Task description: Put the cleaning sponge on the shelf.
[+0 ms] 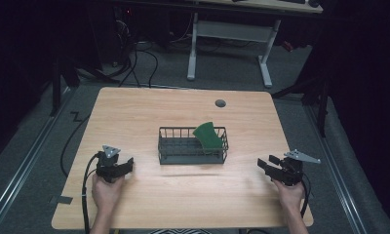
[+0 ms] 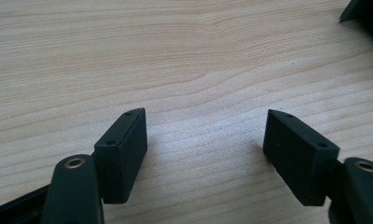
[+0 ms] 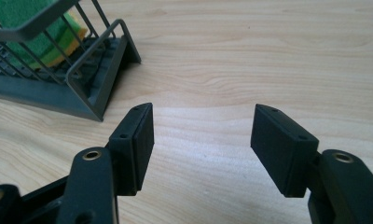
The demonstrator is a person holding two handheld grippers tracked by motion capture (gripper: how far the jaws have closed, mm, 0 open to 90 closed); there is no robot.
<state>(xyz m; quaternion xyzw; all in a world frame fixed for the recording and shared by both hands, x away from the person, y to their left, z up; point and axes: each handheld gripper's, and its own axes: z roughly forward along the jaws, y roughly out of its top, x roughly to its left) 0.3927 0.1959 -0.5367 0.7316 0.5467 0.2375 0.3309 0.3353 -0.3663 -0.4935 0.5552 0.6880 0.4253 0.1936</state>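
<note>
A dark wire rack [image 1: 193, 152] stands at the middle of the wooden table [image 1: 149, 112]. A green sponge [image 1: 208, 135] with a yellow layer leans inside its right end; the right gripper view shows this sponge [image 3: 33, 28] behind the rack's bars [image 3: 89, 70]. My left gripper [image 1: 129, 165] rests at the front left, held by a hand, open, with bare wood between its pads [image 2: 124, 154]. My right gripper [image 1: 265, 164] sits low at the front right, pointing toward the rack, open, nothing between its pads [image 3: 138, 144].
A round grommet [image 1: 220, 103] is set in the table near the far edge. Cables trail from both grippers over the front edge. A white-legged desk [image 1: 227, 34] stands beyond the table. A dark corner [image 2: 362, 14] shows at the top right of the left gripper view.
</note>
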